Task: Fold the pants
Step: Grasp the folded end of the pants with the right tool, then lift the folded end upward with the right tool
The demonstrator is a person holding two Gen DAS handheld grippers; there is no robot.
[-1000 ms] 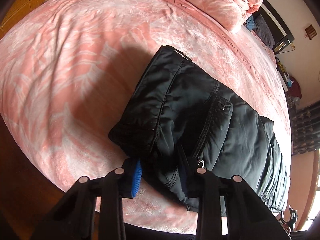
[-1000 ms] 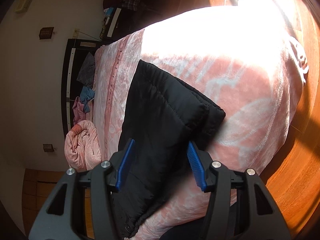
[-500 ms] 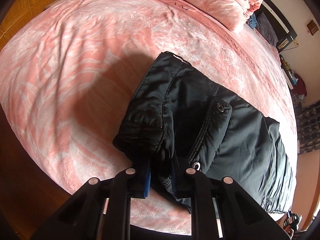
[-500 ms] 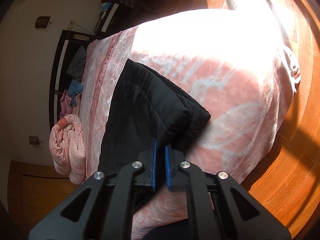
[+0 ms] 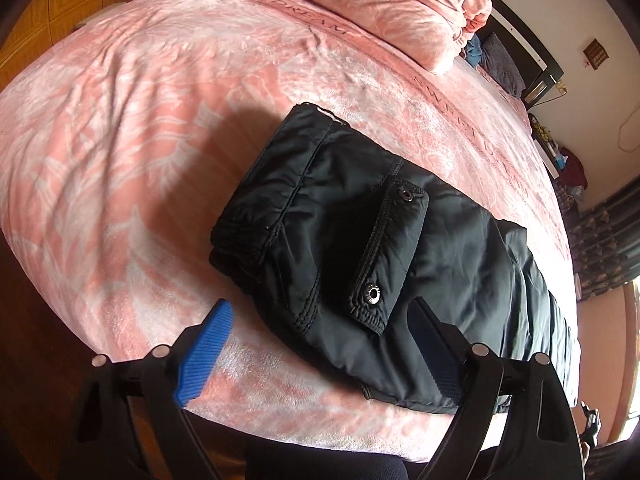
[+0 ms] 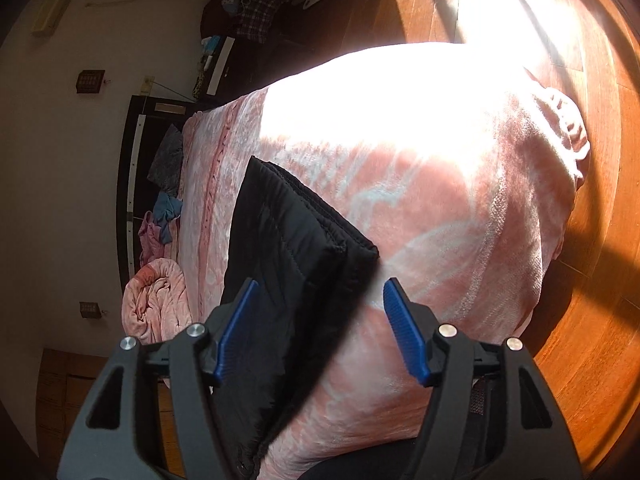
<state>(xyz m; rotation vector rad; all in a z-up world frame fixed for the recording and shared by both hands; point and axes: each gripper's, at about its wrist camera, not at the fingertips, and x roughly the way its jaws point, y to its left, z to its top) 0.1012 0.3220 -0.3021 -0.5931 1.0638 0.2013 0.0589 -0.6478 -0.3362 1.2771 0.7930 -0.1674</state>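
Observation:
Black padded pants (image 5: 360, 248) lie folded on the pink bed (image 5: 140, 140), waistband and a snap pocket flap facing me in the left wrist view. My left gripper (image 5: 320, 320) is open and empty, its jaws spread around the near edge of the pants without gripping. In the right wrist view the leg end of the pants (image 6: 288, 264) lies flat on the bed (image 6: 440, 220). My right gripper (image 6: 320, 296) is open and empty just above the near corner of that end.
A rolled pink blanket (image 5: 400, 4) lies at the head of the bed and also shows in the right wrist view (image 6: 156, 300). A dark headboard (image 6: 132, 184) holds loose clothes. Wooden floor (image 6: 592, 240) surrounds the bed; strong sunlight washes out the far bed corner.
Both grippers were shut on the pants half a second ago. Both have opened and let go, and the pants now rest flat on the bed.

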